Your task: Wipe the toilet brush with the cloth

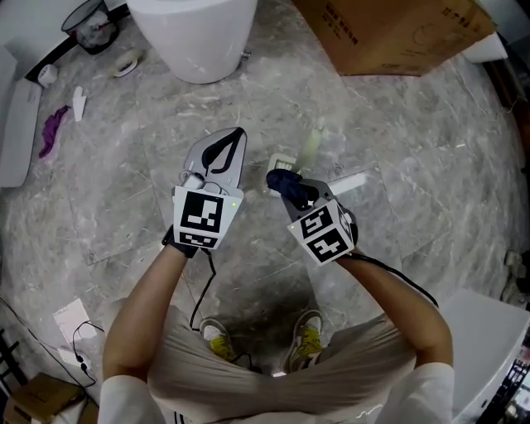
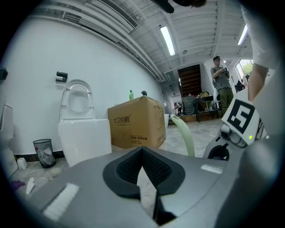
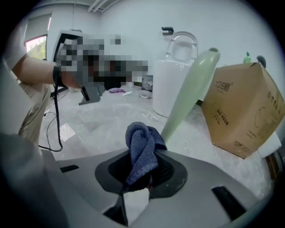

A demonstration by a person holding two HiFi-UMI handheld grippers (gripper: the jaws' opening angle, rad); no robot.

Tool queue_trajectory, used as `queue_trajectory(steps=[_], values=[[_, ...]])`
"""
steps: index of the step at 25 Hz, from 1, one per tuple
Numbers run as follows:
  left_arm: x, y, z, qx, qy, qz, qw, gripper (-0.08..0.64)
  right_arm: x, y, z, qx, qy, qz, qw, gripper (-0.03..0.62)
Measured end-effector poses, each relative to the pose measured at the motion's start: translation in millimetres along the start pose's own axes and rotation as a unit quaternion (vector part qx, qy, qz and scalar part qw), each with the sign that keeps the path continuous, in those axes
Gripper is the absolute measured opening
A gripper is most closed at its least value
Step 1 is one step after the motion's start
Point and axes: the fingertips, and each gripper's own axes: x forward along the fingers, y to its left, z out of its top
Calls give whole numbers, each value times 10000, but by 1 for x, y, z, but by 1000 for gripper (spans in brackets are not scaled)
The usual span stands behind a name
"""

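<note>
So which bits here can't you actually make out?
Toilet brush: lower end, right gripper view, hidden behind the cloth held in the right claw.
Toilet: head view, cut off by the top edge.
Cardboard box: head view, cut by the top edge; its print too small to read.
Bin: head view, contents too small to tell.

An open workshop hall: freestanding toilet [image 2: 84,138], cardboard box [image 2: 136,122], bare ribbed ceiling [image 2: 133,26].

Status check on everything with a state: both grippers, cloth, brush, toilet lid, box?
left gripper: shut, empty
right gripper: shut on cloth
cloth: bunched, gripped
toilet brush: upright, not gripped
toilet lid: raised
cardboard box: closed
</note>
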Motion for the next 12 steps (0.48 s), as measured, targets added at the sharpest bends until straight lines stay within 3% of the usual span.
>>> queue_trajectory(steps=[5,9,12], values=[[8,-11,-3,-35,-48,-129,9999,2,25,-15,-48,324,357,-144,9987,89],[10,-25,-10,18,-26,-258,9997,2,40,-13,-67,219,429,-156,9987,89],[9,-31,-12,94,3,-333,9994,2,52,-13,-78,-146,590,-171,9980,89]])
